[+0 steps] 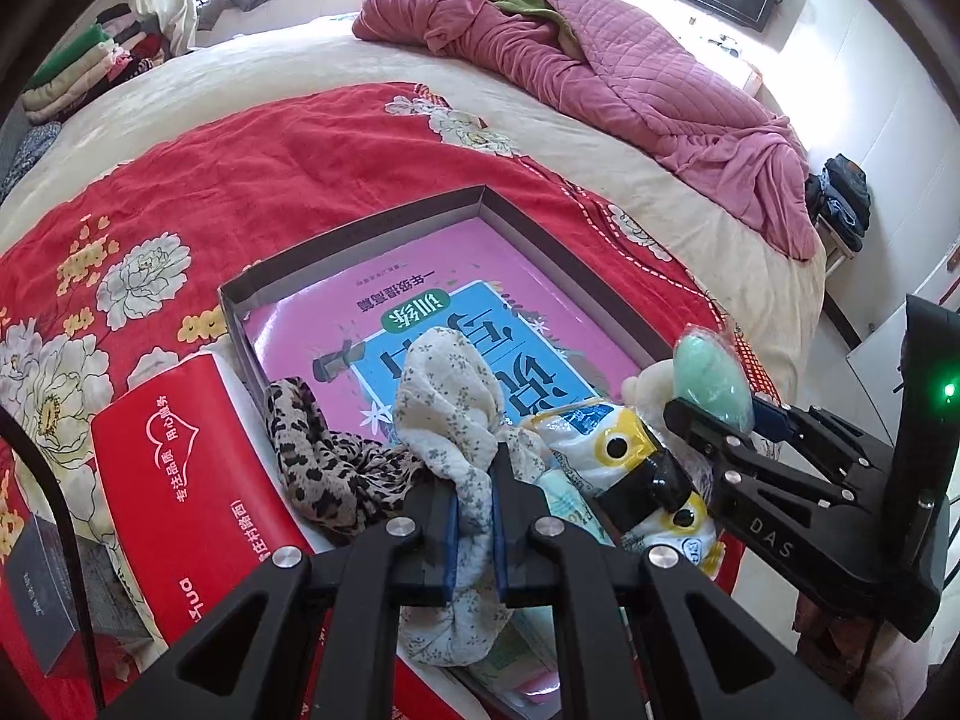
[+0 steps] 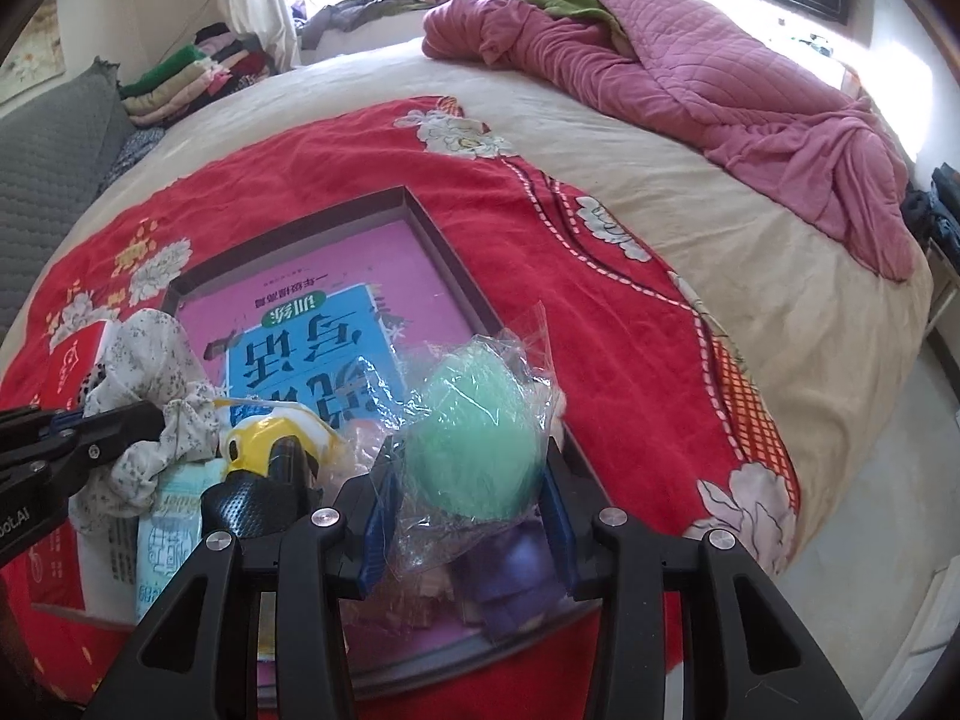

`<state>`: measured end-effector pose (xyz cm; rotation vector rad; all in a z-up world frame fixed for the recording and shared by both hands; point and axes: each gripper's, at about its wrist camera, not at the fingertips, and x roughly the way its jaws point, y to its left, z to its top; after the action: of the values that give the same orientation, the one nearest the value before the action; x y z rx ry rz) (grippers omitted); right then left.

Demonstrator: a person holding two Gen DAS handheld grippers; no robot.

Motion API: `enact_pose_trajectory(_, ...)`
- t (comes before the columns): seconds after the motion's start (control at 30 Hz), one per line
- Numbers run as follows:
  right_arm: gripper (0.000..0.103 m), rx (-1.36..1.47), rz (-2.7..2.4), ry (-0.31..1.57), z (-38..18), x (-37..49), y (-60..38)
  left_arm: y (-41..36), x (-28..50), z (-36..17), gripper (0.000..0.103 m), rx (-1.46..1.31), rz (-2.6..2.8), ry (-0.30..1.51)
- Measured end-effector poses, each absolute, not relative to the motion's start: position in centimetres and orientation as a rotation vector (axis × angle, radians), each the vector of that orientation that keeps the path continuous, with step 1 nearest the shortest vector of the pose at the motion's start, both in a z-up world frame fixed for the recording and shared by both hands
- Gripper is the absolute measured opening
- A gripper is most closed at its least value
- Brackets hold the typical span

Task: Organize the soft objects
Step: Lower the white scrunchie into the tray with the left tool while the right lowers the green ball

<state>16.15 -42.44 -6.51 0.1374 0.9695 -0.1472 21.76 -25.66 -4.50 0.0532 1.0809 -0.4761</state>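
A shallow grey box (image 1: 288, 267) holding a pink and blue workbook (image 1: 480, 276) lies on the red floral bedspread. My left gripper (image 1: 477, 516) is shut on a white floral cloth (image 1: 447, 402), held over the box's near end. A leopard-print cloth (image 1: 324, 456) lies beside it. My right gripper (image 2: 468, 510) is shut on a green sponge ball in clear plastic wrap (image 2: 474, 438), above the box's near right corner; it shows too in the left wrist view (image 1: 714, 384). A yellow and white pack (image 1: 618, 444) lies between the grippers.
A red box (image 1: 186, 480) stands left of the grey box. A crumpled pink quilt (image 1: 630, 78) lies at the bed's far right. Folded clothes (image 1: 90, 72) are stacked at far left. The bed edge and floor (image 2: 888, 480) are to the right.
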Motion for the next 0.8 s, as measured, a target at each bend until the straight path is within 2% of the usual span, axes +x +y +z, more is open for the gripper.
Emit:
enact_pose_trajectory(0.27, 0.047, 0.184, -0.122, 0.971, -6.5, 16.2, -42.9, -25.5, 22.0, -4.7, 0.01, 0.048, -0.469, 1.097)
enact_pose_trajectory(0.33, 0.051, 0.201, -0.123, 0.969, -6.4, 16.0, -43.2, -25.3, 22.1, -4.7, 0.011, 0.036, -0.471, 1.102)
enact_pose_trajectory(0.4, 0.057, 0.216, -0.125, 0.963, -6.3, 15.7, -43.5, -25.2, 22.2, -4.7, 0.015, 0.026, -0.477, 1.111)
enact_pose_trajectory(0.5, 0.058, 0.245, -0.099, 0.96, -6.2, 15.4, -43.6, -24.9, 22.2, -4.6, 0.026, 0.005, -0.498, 1.112)
enact_pose_trajectory(0.57, 0.063, 0.241, -0.102, 0.954, -6.1, 15.2, -43.6, -25.0, 22.0, -4.5, 0.041, 0.01, -0.494, 1.113)
enact_pose_trajectory(0.63, 0.067, 0.241, -0.105, 0.95, -6.0, 15.0, -43.6, -25.1, 21.9, -4.4, 0.048, 0.019, -0.497, 1.114)
enact_pose_trajectory(0.8, 0.067, 0.234, -0.113, 0.939, -5.5, 14.5, -43.5, -25.4, 21.6, -4.1, 0.051, 0.043, -0.492, 1.107)
